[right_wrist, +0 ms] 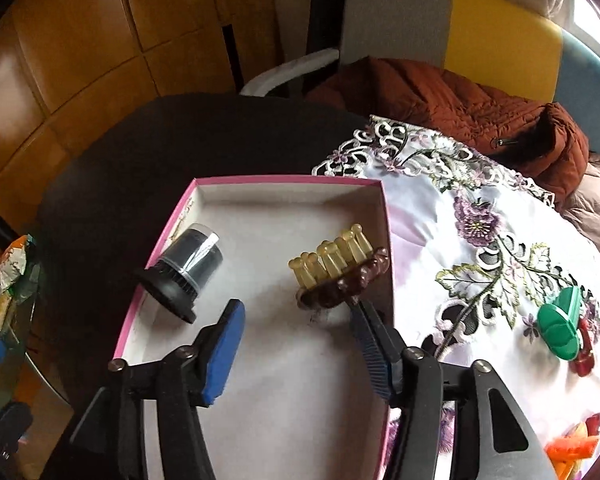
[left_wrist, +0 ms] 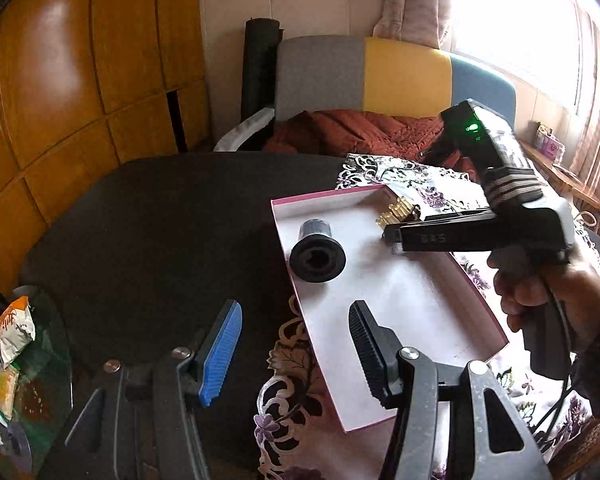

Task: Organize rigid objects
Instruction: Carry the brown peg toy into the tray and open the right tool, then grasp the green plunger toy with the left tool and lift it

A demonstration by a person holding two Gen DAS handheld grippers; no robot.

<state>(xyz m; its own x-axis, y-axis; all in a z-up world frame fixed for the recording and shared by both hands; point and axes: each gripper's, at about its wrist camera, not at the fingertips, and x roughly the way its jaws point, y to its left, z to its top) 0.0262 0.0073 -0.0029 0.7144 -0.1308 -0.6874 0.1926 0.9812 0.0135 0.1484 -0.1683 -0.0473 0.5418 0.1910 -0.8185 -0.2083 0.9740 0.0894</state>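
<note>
Right gripper [right_wrist: 296, 344] reaches low over the pink-rimmed box [right_wrist: 260, 180], fingers wide open, right pad seemingly touching the brown comb [right_wrist: 340, 284]; left gripper [left_wrist: 296, 352] hovers open, empty.

Matt white cardboard box [right_wrist: 268, 380] with pink rim, glossy wooden panelling [right_wrist: 80, 40], embroidered satin cloth [right_wrist: 480, 280].
</note>
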